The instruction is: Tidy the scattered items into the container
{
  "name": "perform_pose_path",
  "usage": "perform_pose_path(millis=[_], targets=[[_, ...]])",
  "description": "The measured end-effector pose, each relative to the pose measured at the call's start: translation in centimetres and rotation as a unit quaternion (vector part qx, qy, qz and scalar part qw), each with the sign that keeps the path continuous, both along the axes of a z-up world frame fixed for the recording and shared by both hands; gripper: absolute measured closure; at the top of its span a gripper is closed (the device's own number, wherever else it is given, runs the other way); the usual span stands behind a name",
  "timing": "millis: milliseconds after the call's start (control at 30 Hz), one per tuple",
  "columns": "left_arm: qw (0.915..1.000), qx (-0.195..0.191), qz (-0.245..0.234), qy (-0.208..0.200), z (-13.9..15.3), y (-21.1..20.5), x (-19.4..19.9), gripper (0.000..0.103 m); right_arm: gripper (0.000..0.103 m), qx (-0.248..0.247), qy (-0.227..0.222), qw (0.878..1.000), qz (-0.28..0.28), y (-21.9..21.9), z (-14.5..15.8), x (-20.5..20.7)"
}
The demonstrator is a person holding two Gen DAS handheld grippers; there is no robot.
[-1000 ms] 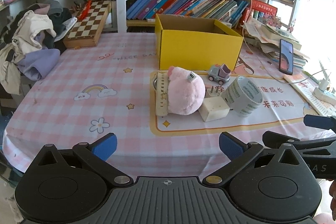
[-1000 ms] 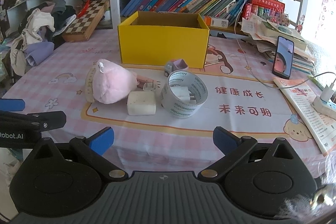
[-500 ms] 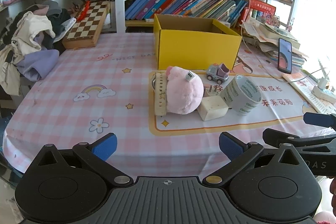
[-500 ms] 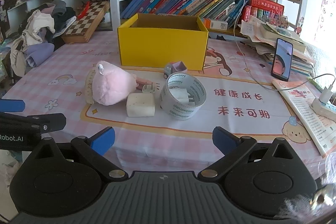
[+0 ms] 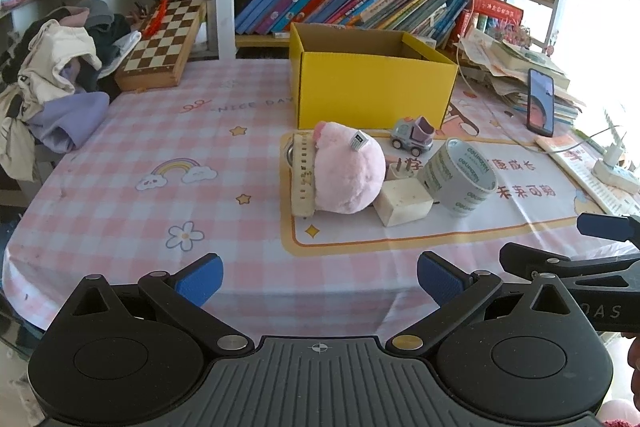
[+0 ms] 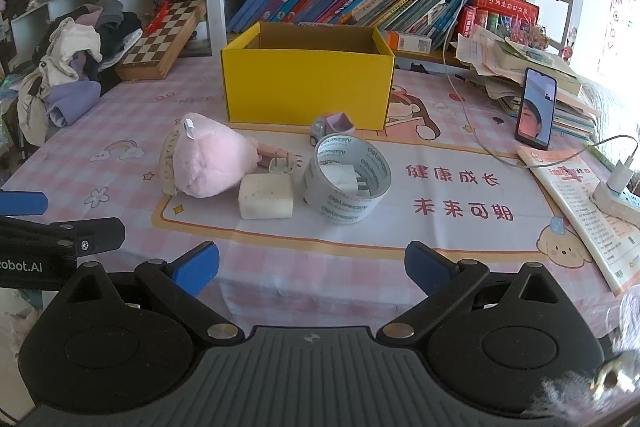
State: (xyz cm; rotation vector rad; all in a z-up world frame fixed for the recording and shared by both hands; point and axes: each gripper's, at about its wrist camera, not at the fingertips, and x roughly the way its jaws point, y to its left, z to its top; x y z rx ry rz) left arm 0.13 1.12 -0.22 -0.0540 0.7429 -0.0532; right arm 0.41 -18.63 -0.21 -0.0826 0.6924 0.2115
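**Holdings at the pink checked table: both grippers idle, items outside the box**

Left gripper (image 5: 319, 273): black frame, blue-padded fingers (image 5: 200, 277) spread wide, nothing between them; hovered over the near table edge. Right gripper (image 6: 312, 267): same build, blue fingers (image 6: 426, 267) likewise parted and empty; held beside the left one, each showing at the edge of the other's view.

Pink-and-white checked tablecloth (image 5: 160, 147): covered the table; a white printed mat with orange border (image 6: 460, 195) lay on it.

Items on the mat, clustered near its middle:
- Pink plush toy with a small tag (image 6: 208, 159), lying on its side, touching a cream ribbed strip (image 5: 302, 179) at its left.
- Off-white rectangular block, speckled (image 6: 266, 195), just in front of the plush, touching it.
- White plug adapter (image 6: 282, 163), between plush and tape.
- Wide roll of white printed tape (image 6: 346, 183), standing tilted beside the block; a white object showed inside its ring.
- Small grey-and-lilac toy truck (image 6: 332, 127), behind the tape, just before the box.

Yellow open-topped cardboard box (image 6: 306, 87): stood upright behind the cluster; its interior was not visible.

Surroundings: folded wooden chessboard (image 5: 164, 43), pile of clothes (image 5: 52, 83), propped black smartphone (image 6: 534, 109), shelf of books (image 6: 344, 3)
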Motion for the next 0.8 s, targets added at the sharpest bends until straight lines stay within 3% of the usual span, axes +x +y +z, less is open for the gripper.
perform_pose_path(millis=[800], targets=[[0.9998,0.005,-0.019,-0.006,0.1,-0.3,-0.2,0.0,0.005,0.003,-0.002,1.0,-0.023,-1.2,0.0,-0.2]])
